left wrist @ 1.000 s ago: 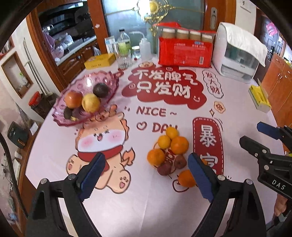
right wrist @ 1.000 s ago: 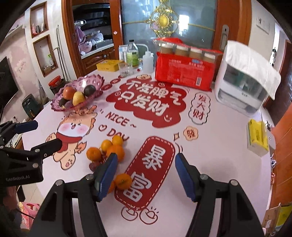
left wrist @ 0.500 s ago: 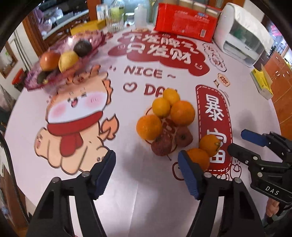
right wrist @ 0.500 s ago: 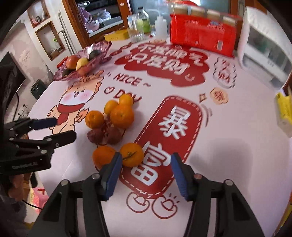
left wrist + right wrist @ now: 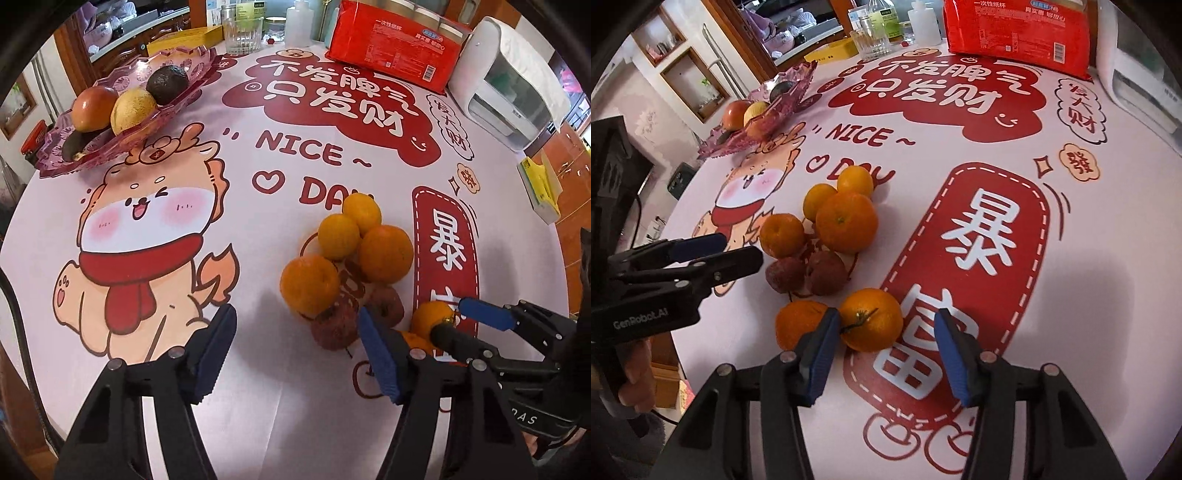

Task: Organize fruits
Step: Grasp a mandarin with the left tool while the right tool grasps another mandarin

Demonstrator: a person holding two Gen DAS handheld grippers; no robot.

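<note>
A pile of oranges (image 5: pixel 384 254) and two dark red fruits (image 5: pixel 332 328) lies on the printed tablecloth. My left gripper (image 5: pixel 295 347) hovers open just left of the pile, with one dark red fruit near its right finger and nothing gripped. It also shows in the right wrist view, where the left gripper (image 5: pixel 737 249) sits beside the pile. My right gripper (image 5: pixel 884 332) straddles a stemmed orange (image 5: pixel 871 319) and its jaws are closing. The left pad is at the peel; the right pad stands apart. A pink glass fruit bowl (image 5: pixel 188 59) at the far left holds an apple, a yellow fruit and an avocado.
A red pack of paper cups (image 5: pixel 395 48), a drinking glass (image 5: pixel 240 33) and bottles stand at the back. A white appliance under a cloth (image 5: pixel 509 85) is at the back right, with a yellow-and-white box (image 5: pixel 539 184) near the right edge. Another orange (image 5: pixel 798 325) lies left of the stemmed one.
Both grippers have come down toward the fruit pile and their jaws have narrowed. The right gripper now has the stemmed orange between its fingers.
</note>
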